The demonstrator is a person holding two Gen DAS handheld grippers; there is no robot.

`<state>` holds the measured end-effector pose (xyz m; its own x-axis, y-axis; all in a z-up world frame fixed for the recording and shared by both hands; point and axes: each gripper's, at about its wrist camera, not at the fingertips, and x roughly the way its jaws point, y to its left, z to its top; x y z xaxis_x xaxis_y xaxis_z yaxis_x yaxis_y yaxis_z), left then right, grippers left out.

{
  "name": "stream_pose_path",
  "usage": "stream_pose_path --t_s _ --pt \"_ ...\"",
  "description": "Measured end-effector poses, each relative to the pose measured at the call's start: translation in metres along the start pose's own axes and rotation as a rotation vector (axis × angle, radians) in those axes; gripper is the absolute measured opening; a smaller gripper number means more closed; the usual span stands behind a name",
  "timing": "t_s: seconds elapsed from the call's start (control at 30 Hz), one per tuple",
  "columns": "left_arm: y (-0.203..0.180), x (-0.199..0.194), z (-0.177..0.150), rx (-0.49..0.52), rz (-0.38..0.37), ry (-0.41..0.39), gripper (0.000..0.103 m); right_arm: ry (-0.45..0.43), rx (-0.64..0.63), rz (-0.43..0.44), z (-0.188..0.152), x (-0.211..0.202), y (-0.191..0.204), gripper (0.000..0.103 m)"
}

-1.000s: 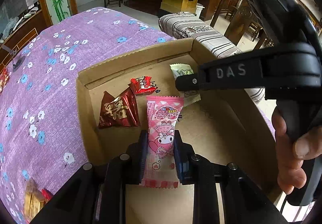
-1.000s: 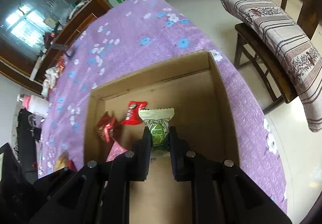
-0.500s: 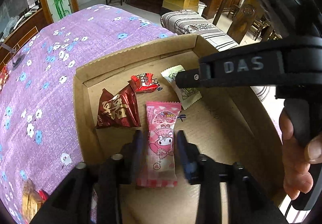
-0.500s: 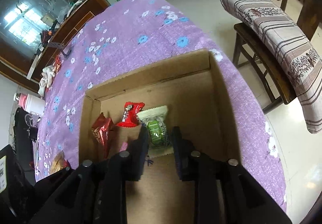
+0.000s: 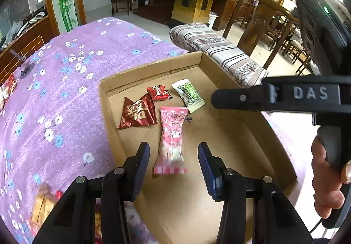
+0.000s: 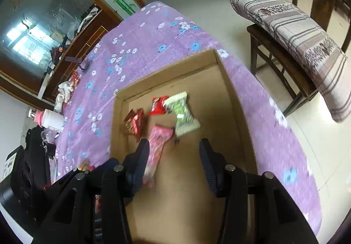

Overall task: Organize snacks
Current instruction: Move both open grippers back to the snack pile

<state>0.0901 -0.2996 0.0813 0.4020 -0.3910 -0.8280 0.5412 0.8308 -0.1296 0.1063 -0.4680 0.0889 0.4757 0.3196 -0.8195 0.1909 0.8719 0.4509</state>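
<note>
**Both grippers released above the snack box**

Below the left gripper (image 5: 173, 162), the pink snack packet (image 5: 172, 136) lay flat on the floor of the cardboard box (image 5: 153, 66). Its jaws had just been opening and stood spread, the packet's near end lying between the fingers (image 5: 140, 167) without touching them. At about 11 o'clock from the packet sat a dark red triangular pouch (image 5: 138, 113); at 12 o'clock, a small red wrapper (image 5: 158, 92); at 1 o'clock, the green-and-white candy (image 5: 189, 96). The right gripper's arm crossed the view at 3 o'clock, a hand (image 5: 326, 178) on its handle.

From the right wrist view, the right gripper (image 6: 174, 156) likewise had its jaws just opening and parted — nothing was pinched. The candy lay on the box floor at 12 o'clock from the fingertips, clear of both. The box rested on a purple floral cloth (image 6: 140, 46).
</note>
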Motion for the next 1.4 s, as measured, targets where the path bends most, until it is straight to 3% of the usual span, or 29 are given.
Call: stream_pose_path --t_s 0.4,0.6,0.87,1.13,1.4 --pt "-0.001 -0.049 -0.022 0.046 -0.014 -0.038 0.048 -0.053 0.055 0.079 -0.069 -0.048 0.016 0.048" --pt "0.003 -0.065 -0.036 0.052 -0.013 -0.039 0.048 -0.034 0.095 0.097 -0.091 -0.046 0.019 0.048" --pt "0.023 -0.085 -0.057 0.017 0.012 -0.045 0.048 0.006 0.055 0.123 -0.107 -0.034 0.044 0.048" --pt "0.07 -0.113 -0.082 -0.1 0.066 -0.065 0.048 0.036 -0.017 0.167 -0.115 -0.02 0.082 0.048" --pt "0.145 -0.142 -0.13 -0.289 0.151 -0.072 0.048 0.115 -0.101 0.198 -0.128 0.013 0.129 0.048"
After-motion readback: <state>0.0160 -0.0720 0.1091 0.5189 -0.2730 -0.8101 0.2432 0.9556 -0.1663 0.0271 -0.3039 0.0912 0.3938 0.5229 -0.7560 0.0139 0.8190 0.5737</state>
